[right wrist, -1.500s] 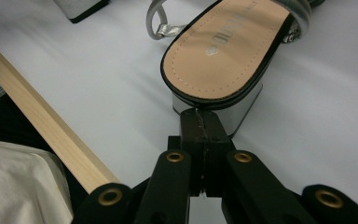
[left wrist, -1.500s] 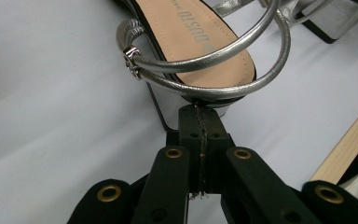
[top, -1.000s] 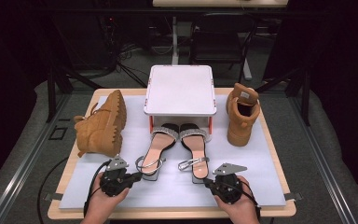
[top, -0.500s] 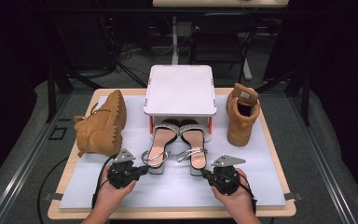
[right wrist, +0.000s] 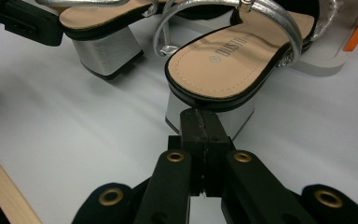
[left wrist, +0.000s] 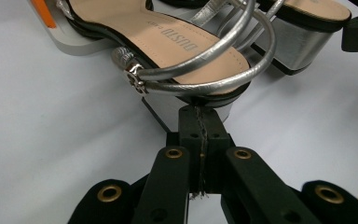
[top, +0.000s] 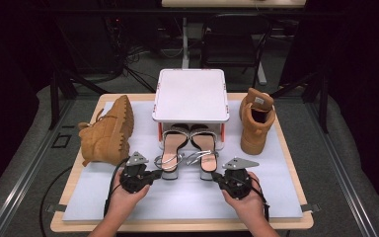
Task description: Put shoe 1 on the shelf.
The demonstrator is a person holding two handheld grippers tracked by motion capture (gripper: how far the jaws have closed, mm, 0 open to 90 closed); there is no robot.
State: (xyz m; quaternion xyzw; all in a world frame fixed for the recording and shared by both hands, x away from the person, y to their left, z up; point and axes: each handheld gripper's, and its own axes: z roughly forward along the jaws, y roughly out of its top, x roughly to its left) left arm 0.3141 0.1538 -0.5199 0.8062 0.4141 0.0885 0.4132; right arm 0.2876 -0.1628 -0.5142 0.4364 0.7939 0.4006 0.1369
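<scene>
Both sandals sit toes-in under the white rack (top: pixel 190 94), heels poking out front. Your left gripper (top: pixel 154 174) and right gripper (top: pixel 215 176) have jaws pressed together, holding nothing, tips against the left sandal (left wrist: pixel 168 51) and right sandal (right wrist: pixel 228 60) heel blocks. Push evenly, straight toward the rack, low on the heels so neither twists.

Open mat (top: pixel 187 202) nearside; sandals (top: pixel 187 153) and rack (top: pixel 190 96) block ahead, boots (top: pixel 108 131) flanking.

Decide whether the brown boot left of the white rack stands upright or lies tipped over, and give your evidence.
Tipped over. In the high view the left boot lies on its side, its lugged sole facing the white rack.
</scene>
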